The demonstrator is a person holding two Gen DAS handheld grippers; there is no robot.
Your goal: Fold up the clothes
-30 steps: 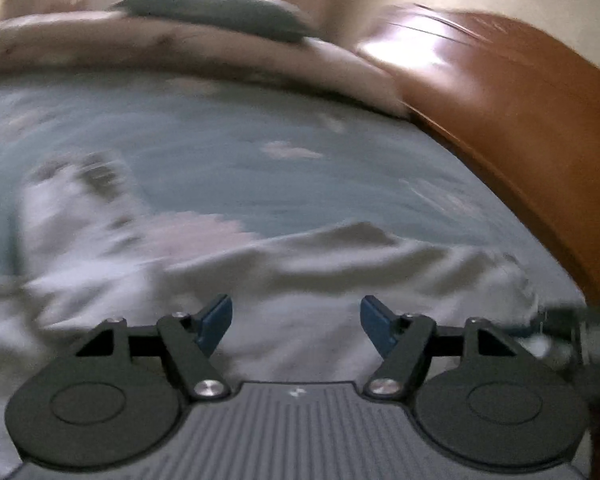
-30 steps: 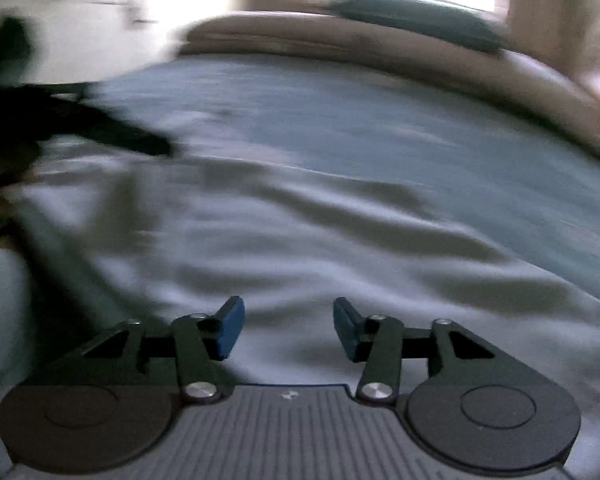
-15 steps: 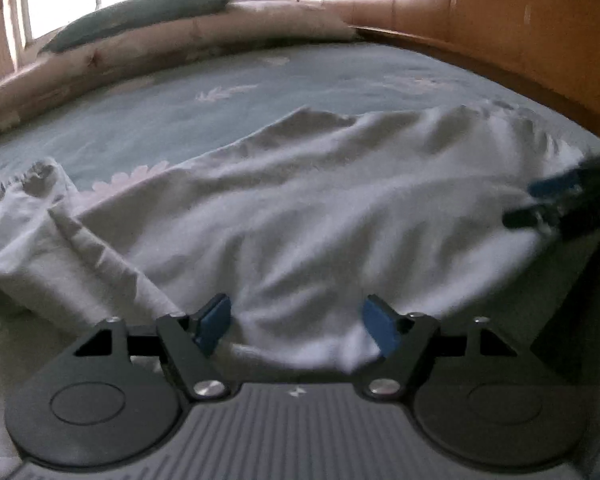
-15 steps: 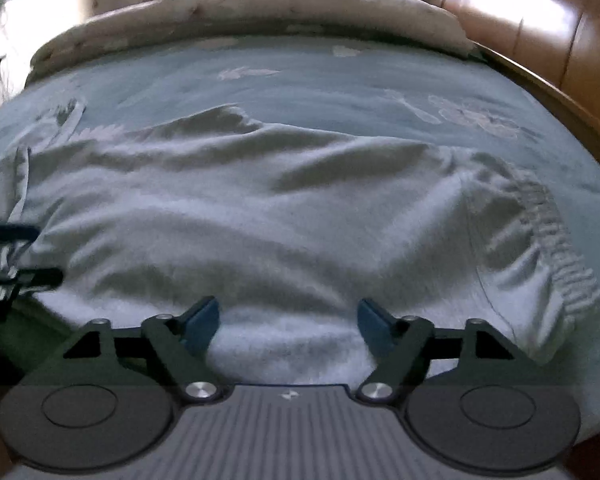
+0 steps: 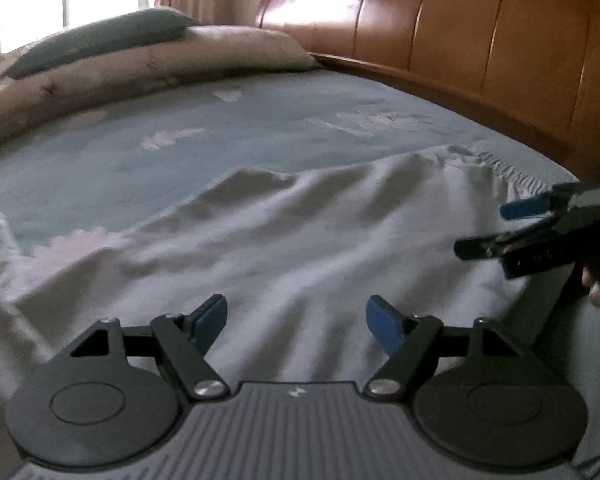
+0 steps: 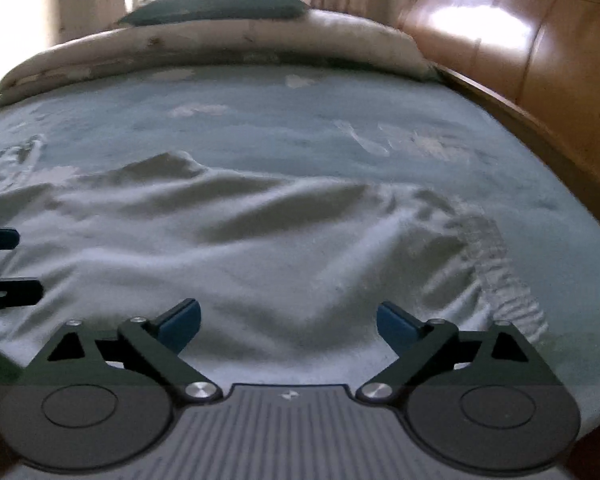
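While the grey garment [image 6: 260, 248] lies spread on the bed [image 6: 300, 128], left gripper [image 5: 298, 320] is spread & empty, right gripper [image 6: 288, 322] opening, empty; next: pinch near hem, fold far.

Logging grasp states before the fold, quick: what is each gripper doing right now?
Left gripper: open, holding nothing, over the grey garment.
Right gripper: jaws opening, nothing held, over the same garment.

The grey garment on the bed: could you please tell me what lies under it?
The grey garment lies spread on the blue flowered bedsheet, which shows around it. Whatever lies directly beneath the cloth is covered.
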